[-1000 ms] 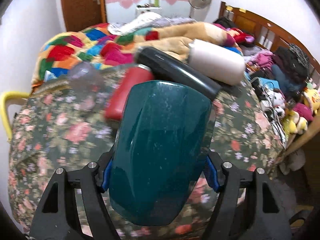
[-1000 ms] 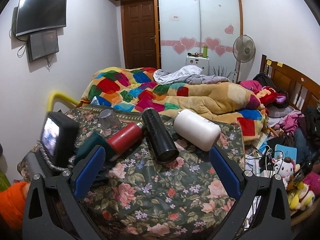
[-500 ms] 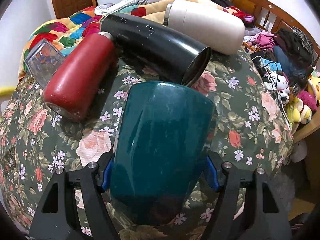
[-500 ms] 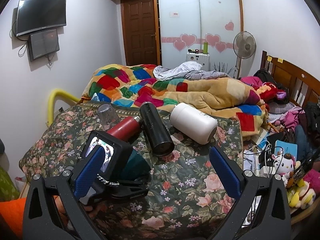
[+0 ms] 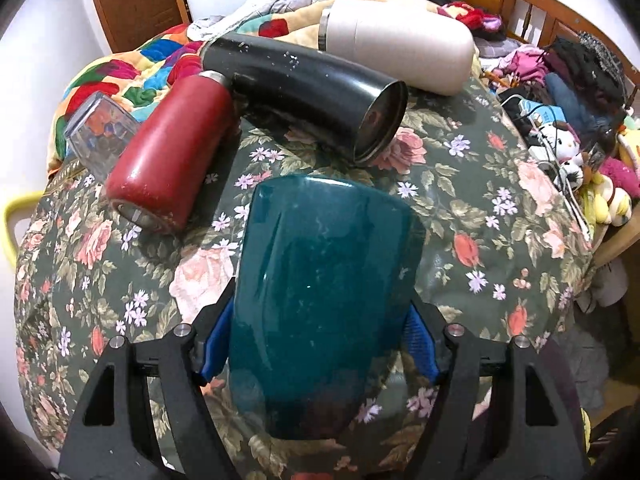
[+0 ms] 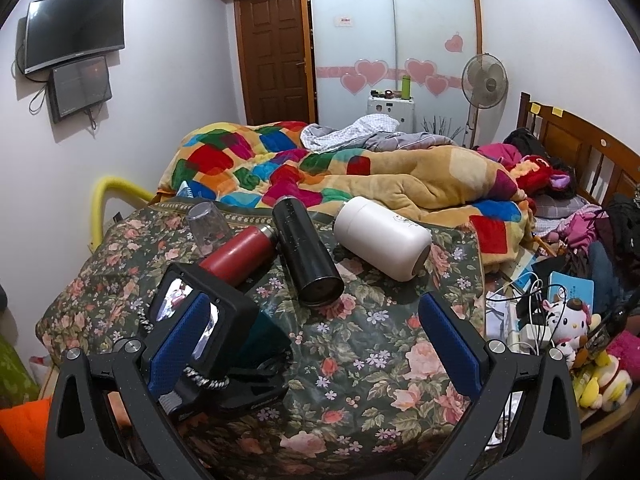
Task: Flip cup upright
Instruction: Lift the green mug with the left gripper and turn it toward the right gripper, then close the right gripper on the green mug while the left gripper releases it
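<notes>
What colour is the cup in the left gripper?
Dark teal cup, glossy; best in the left wrist view.

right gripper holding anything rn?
No: in the right wrist view the right gripper stands wide open over the floral bedspread, with nothing between its blue pads.

A lived-in home bedroom. Marked as such by a bed heaped with a multicoloured patchwork quilt (image 6: 256, 168) against a slatted wooden headboard (image 6: 576, 148), frosted sliding wardrobe doors with pink heart stickers (image 6: 394, 40), a brown panelled wooden door (image 6: 276, 56), a black flat-screen television on the white wall (image 6: 74, 30), a white standing pedestal fan (image 6: 484, 82), and plush toys (image 6: 568, 320) piled bedside.
</notes>
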`<state>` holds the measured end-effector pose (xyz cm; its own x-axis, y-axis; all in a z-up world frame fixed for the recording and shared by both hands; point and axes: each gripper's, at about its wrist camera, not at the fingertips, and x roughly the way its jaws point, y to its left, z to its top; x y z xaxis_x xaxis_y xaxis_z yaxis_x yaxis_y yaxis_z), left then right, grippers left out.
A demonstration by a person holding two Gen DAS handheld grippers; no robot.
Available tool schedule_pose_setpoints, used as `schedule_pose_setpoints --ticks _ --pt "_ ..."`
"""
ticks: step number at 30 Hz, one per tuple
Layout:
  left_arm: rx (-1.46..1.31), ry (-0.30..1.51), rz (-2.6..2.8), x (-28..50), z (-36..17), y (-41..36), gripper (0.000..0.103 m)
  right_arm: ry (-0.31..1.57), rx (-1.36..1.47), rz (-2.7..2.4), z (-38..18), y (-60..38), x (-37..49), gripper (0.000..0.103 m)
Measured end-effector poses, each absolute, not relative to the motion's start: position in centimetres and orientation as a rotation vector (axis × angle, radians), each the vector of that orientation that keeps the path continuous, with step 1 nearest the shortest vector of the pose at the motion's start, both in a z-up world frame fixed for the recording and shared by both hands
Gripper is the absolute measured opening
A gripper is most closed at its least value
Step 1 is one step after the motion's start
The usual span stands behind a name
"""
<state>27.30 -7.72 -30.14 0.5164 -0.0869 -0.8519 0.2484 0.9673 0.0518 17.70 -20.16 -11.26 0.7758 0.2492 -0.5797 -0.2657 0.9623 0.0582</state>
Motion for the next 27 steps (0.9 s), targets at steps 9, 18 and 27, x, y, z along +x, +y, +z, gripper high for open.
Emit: schedule_pose_setpoints --ticks 9,18,27 --pt "0.136 0.836 -0.225 24.8 -26.0 -6.1 0.083 0.65 -0.022 0.265 -11.6 -20.4 17.8 0.103" --pt "0.067 0.715 0.023 21.0 -21.4 3.2 0.084 0.823 -0.003 0.287 -14.9 -19.3 20.6 0.103" --pt "0.052 0.598 0.161 16.2 -19.2 9.2 0.089 1.117 0.142 0.386 -21.4 -15.2 24.6 0.092"
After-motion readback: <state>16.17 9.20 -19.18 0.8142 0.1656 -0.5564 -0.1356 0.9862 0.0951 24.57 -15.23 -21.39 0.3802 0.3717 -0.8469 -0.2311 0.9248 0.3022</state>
